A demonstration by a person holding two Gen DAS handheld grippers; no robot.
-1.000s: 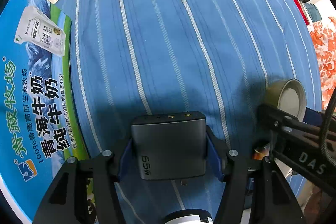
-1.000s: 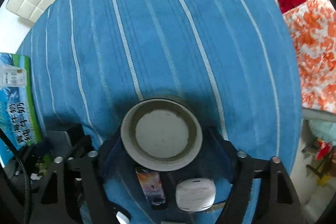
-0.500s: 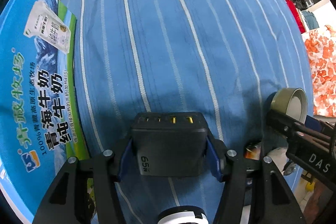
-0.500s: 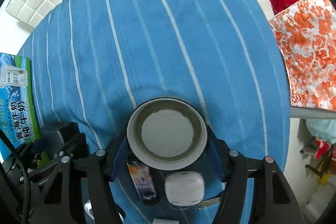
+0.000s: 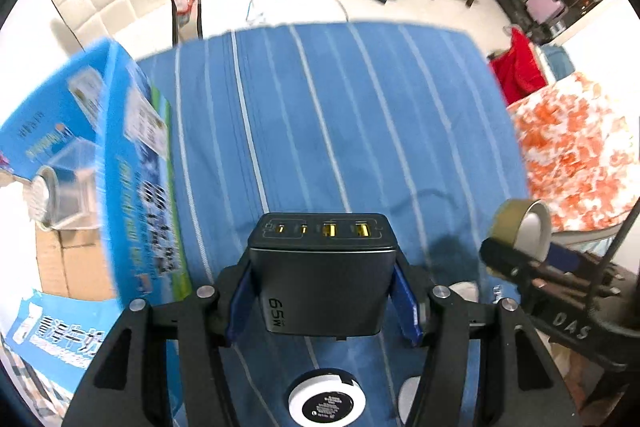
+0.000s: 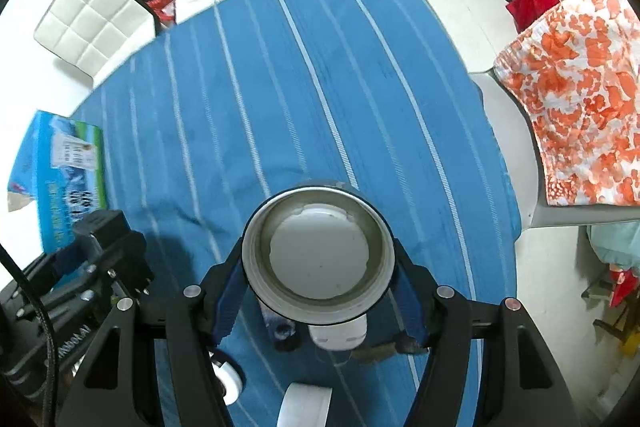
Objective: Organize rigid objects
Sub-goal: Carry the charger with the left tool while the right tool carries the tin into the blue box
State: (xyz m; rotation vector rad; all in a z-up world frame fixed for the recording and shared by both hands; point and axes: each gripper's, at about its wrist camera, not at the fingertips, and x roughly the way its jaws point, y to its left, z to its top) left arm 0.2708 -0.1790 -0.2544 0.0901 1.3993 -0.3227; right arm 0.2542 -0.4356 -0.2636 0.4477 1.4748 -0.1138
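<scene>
My left gripper (image 5: 322, 297) is shut on a dark grey charger block (image 5: 322, 279) marked 65W, its USB ports facing away, held above the blue striped tablecloth (image 5: 340, 115). My right gripper (image 6: 318, 293) is shut on a brown tape roll (image 6: 318, 255), its blue pads pressing both sides of the roll, also in the air. In the left wrist view the tape roll (image 5: 520, 227) shows at the right, in the other gripper. In the right wrist view the charger block (image 6: 106, 235) shows at the lower left.
A blue milk carton box (image 5: 132, 163) stands at the table's left edge. Under the right gripper lie a white earbud case (image 6: 338, 337), a small printed lighter-like item (image 6: 282, 333) and a white roll (image 6: 306, 405). White chairs (image 6: 100, 15) stand behind the table, an orange floral cloth (image 6: 580, 107) to the right.
Both grippers have risen from the tablecloth with the charger block and the tape roll still held. The views now take in the table's far edge, chairs and floor.
</scene>
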